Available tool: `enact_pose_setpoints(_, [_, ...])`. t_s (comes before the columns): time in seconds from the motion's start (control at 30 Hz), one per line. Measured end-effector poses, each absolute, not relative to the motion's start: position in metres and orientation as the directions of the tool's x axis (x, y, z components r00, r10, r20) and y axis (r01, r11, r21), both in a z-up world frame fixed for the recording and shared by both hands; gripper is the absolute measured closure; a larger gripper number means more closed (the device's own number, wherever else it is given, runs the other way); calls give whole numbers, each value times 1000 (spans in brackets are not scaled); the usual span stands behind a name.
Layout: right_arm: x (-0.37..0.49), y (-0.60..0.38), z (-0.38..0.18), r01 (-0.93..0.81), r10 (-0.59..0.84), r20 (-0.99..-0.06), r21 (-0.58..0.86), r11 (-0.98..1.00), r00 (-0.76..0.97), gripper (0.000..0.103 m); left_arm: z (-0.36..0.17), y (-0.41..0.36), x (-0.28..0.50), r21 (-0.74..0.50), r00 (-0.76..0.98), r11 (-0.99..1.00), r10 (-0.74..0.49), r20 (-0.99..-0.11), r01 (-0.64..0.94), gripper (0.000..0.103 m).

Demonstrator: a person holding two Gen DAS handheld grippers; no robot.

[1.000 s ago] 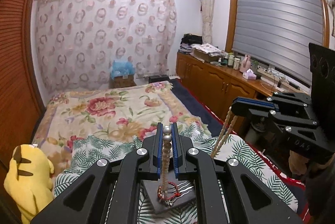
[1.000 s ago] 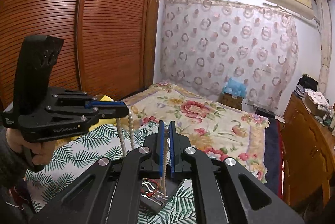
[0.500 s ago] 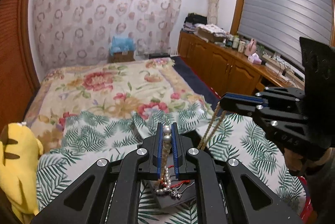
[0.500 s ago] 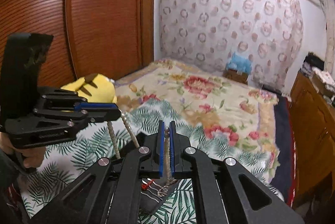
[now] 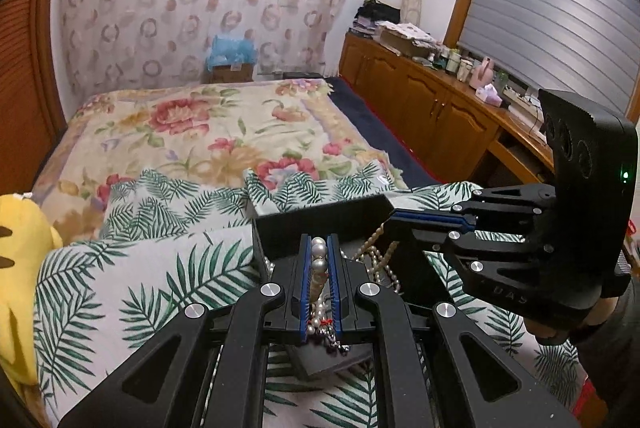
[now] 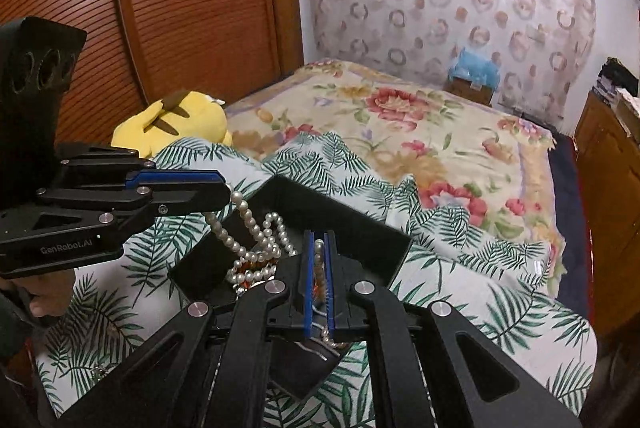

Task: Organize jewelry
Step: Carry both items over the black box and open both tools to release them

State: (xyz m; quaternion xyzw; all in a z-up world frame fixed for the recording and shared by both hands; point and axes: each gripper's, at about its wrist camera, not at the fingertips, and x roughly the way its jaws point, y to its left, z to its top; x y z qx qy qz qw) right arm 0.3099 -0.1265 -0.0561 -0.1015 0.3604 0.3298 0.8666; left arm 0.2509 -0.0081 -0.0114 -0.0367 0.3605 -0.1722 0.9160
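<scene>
As both grippers descended toward the black jewelry box on the palm-leaf bedcover, the pearl necklace went slack and its lower loops piled inside the box. Left of the box, the left gripper stayed pressed together on one section of the strand; over the box, the right gripper stayed pinched on another section. A second earlier, both grippers were higher, the strand hung taut and only its end reached the box. Judged from this, the necklace was largely deposited and release was the remaining step. A red-beaded piece lay in the box beneath the pearls. The yellow plush toy, far left of the box, was untouched.
</scene>
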Motion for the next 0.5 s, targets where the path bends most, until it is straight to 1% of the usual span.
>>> enact_pose_setpoints(0.03, [309, -127, -57, -643, 501, -690, 68, 763, 522, 97, -12, -8, 250, -185, 682, 940, -336, -649, 288, 96])
enact_pose_setpoints(0.07, [308, -127, -57, -642, 505, -689, 75, 763, 520, 97, -12, -8, 249, -178, 684, 942, -330, -651, 286, 92])
enact_pose_setpoints(0.1, [306, -128, -57, -639, 506, -687, 78, 765, 522, 97, -12, -8, 248, -173, 685, 943, -325, -652, 283, 80])
enact_pose_setpoints(0.17, [303, -130, -55, -633, 505, -684, 82, 770, 526, 97, -10, -6, 242, -169, 693, 946, -318, -647, 277, 67])
enact_pose_setpoints(0.23, [295, -134, -54, -625, 503, -678, 80, 776, 537, 96, -9, -4, 236, -161, 699, 949, -308, -645, 270, 64])
enact_pose_setpoints(0.3, [284, -138, -52, -621, 498, -672, 72, 780, 548, 95, -9, -2, 232, -158, 701, 952, -301, -646, 264, 52])
enact_pose_setpoints(0.33, [278, -139, -52, -623, 497, -670, 67, 780, 551, 94, -10, -1, 227, -155, 702, 953, -297, -647, 261, 51])
enact_pose_setpoints(0.37, [269, -141, -52, -626, 498, -669, 63, 777, 551, 92, -11, -1, 222, -150, 701, 954, -292, -650, 259, 48])
enact_pose_setpoints(0.4, [263, -142, -52, -629, 500, -671, 63, 774, 548, 88, -12, 0, 218, -143, 700, 956, -287, -654, 257, 44])
enact_pose_setpoints(0.43, [256, -144, -54, -633, 502, -673, 64, 771, 543, 86, -13, 1, 212, -136, 701, 958, -279, -656, 254, 42])
enact_pose_setpoints(0.5, [240, -148, -60, -642, 507, -682, 72, 763, 527, 85, -17, 4, 200, -131, 698, 958, -275, -661, 253, 32])
